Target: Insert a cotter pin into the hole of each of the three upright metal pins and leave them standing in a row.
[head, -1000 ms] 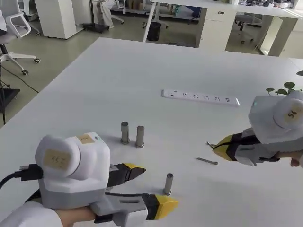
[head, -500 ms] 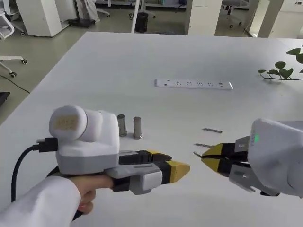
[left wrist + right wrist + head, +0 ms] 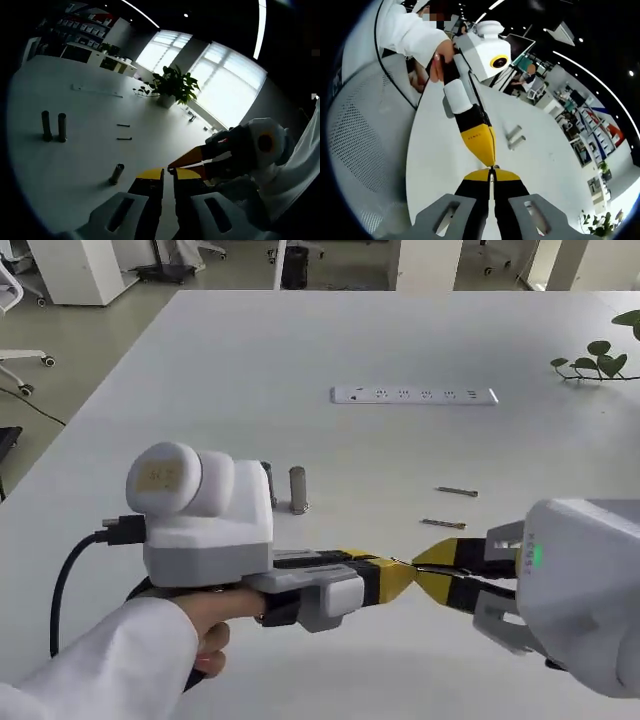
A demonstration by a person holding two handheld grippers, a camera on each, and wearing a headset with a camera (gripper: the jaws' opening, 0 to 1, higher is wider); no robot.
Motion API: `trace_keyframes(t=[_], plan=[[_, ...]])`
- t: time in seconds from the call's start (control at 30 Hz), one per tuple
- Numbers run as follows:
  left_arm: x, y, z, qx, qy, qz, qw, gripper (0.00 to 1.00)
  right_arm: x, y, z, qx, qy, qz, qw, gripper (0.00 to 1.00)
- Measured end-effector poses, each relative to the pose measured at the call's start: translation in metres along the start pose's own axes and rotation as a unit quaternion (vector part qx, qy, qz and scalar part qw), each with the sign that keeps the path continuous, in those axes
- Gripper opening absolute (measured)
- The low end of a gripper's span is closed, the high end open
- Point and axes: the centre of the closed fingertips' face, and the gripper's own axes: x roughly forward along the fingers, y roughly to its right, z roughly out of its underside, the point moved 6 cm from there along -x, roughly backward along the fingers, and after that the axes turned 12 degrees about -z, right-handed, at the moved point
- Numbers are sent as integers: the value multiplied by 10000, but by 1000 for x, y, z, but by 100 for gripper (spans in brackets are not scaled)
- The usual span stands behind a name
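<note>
My right gripper [image 3: 422,565] is shut on a thin cotter pin [image 3: 491,181], held above the table. My left gripper [image 3: 398,575] meets it tip to tip with its jaws together; whether it pinches the pin's end I cannot tell. In the left gripper view the left gripper [image 3: 169,173] has the right gripper [image 3: 196,158] touching from the right. Two upright metal pins [image 3: 46,125] [image 3: 61,127] stand side by side; one metal pin [image 3: 297,489] is visible in the head view. The third metal pin [image 3: 117,173] stands apart, nearer to me. Two cotter pins [image 3: 456,491] [image 3: 443,524] lie on the table.
A white power strip [image 3: 413,395] lies across the far middle of the white table [image 3: 250,370]. A potted plant [image 3: 172,87] stands at the far right edge. Beyond the table are office chairs and cabinets. A black cable trails from the left gripper.
Both grippers lifted off the table and came together tip to tip. The left gripper, open a second ago, has shut. The right one carried its cotter pin leftward.
</note>
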Motion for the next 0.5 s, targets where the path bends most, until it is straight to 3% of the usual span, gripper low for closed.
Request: trace_keyframes(t=[0.1,0.3,0.5], plan=[[-2,0,2,-120,-69,80,9999,1,1,-2,-2,-22,-4,-6,10000,0],[-4,1,1,-234,-51,99,9997,0,2,-3,-9,-118,50,18,9999,0],[-9,-1,1,-439,-190,206,9986,0,1,-6,-13,-149,94,-1,9998,0]])
